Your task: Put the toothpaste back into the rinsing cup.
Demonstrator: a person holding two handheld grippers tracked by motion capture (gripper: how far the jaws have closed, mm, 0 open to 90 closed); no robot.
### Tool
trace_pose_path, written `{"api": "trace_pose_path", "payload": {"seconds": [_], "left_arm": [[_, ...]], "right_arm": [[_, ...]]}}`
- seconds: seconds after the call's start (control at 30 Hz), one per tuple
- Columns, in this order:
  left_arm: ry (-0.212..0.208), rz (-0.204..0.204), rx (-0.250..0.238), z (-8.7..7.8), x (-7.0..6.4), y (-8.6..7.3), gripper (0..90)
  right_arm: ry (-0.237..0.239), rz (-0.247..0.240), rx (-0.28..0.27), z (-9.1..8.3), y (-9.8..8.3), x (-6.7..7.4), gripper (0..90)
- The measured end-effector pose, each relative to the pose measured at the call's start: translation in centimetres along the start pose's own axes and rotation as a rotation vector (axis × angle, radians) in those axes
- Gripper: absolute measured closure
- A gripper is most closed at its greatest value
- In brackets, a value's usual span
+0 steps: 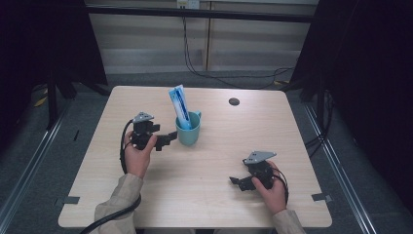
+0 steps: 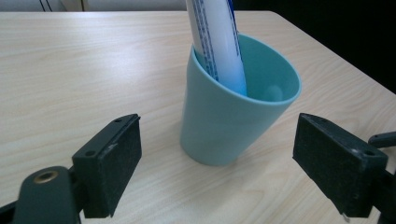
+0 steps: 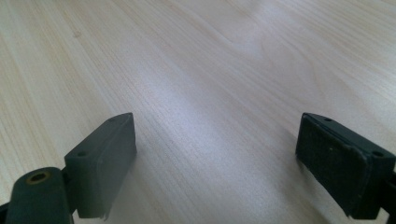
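Left gripper (image 1: 168, 139) at 9 o'clock of teal cup (image 1: 189, 129), jaws wide, cup just ahead, not yet gripped. Toothpaste tube (image 1: 179, 107) stood inside cup, leaning. Right gripper (image 1: 238, 181) at 5 o'clock, jaws wide, nothing held, over bare table (image 1: 219, 161). Grasp seemingly still to come.

blue print on toothpaste tube (image 2: 215, 42), too blurred to read
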State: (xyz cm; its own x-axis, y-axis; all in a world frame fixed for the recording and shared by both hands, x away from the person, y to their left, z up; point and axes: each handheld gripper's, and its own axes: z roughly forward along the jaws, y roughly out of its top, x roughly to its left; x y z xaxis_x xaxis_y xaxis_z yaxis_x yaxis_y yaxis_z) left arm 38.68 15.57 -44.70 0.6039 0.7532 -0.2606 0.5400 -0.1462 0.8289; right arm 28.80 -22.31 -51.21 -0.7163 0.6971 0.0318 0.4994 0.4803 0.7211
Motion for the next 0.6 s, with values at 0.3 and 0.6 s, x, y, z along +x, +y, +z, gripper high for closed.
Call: {"api": "trace_pose_path", "payload": {"seconds": [0.3,0.6], "left_arm": [[-0.004,0.011,0.022,0.2,-0.1,-1.3,15.4],[-0.006,0.026,0.040,0.3,-0.1,-2.8,15.5]], "right_arm": [[0.000,0.000,0.000,0.0,0.0,0.0,11.8],[0.000,-0.001,-0.001,0.0,0.0,0.0,11.8]]}}
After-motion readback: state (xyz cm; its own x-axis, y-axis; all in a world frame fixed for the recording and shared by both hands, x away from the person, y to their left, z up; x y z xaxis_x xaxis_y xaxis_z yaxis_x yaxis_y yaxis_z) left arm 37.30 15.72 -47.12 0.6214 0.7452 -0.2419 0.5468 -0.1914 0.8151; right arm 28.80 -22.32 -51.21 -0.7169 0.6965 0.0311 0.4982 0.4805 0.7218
